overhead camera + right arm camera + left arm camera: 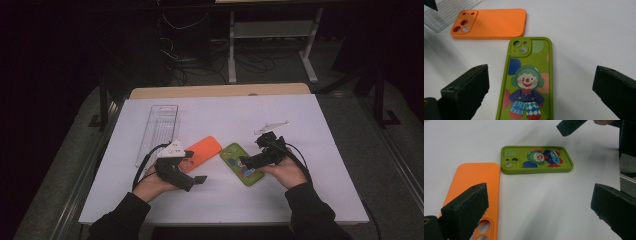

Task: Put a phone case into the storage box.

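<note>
We have the green phone case [530, 80] lying flat on the white desk [300, 115], printed back up with a clown figure on it, a little toward the near edge and right of the desk's middle. Its camera cut-out end points away from the near edge and leftward, toward the orange phone case [202, 151], which lies just beside it without touching, also back up.

We judge the green case to be light, soft and somewhat rubbery, so it should bend rather than break, and its matte rim should not slip much. Lying flat, it offers little to pinch from above; the long raised side rims look like the best hold, with one jaw on each side, or one rim lifted at an end first.

Our right claw [254, 161] hovers low over the near end of that case, and in the right gripper view its jaws stand wide apart, straddling the case's width with nothing between them touching. Our left claw [195, 181] sits near the camera-hole end of the orange case, jaws likewise wide apart and holding nothing.

Farther out, a clear ribbed plastic tray [158, 131] lies along the left side, well toward the far-left corner.
</note>
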{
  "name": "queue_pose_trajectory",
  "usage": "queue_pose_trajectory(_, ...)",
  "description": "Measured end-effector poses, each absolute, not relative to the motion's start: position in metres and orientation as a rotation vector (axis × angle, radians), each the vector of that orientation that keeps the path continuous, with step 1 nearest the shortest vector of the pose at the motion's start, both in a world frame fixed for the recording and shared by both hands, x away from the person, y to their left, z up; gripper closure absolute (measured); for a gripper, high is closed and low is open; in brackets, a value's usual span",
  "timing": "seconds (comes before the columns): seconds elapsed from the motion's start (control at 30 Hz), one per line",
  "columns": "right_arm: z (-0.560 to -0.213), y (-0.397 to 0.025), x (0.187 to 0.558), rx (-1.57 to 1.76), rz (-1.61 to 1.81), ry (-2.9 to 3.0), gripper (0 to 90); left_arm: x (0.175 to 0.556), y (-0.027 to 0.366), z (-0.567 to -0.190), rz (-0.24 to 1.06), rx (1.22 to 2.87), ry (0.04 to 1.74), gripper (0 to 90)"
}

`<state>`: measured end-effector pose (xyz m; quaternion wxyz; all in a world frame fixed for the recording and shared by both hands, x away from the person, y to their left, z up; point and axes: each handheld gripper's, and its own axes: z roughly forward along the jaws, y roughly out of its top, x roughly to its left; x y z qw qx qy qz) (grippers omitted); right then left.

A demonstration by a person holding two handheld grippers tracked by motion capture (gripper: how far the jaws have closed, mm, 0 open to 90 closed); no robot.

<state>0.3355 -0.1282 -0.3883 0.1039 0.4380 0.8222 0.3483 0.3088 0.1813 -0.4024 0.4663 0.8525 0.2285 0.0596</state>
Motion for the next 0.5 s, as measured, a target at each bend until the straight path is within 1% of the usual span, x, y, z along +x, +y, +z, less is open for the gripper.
queue_pose_trajectory(0.5,-0.390,-0.112,0.340,1.344,0.990,2.419,0.0,0.308,0.182,-0.403,0.143,2.086,0.570,0.8)
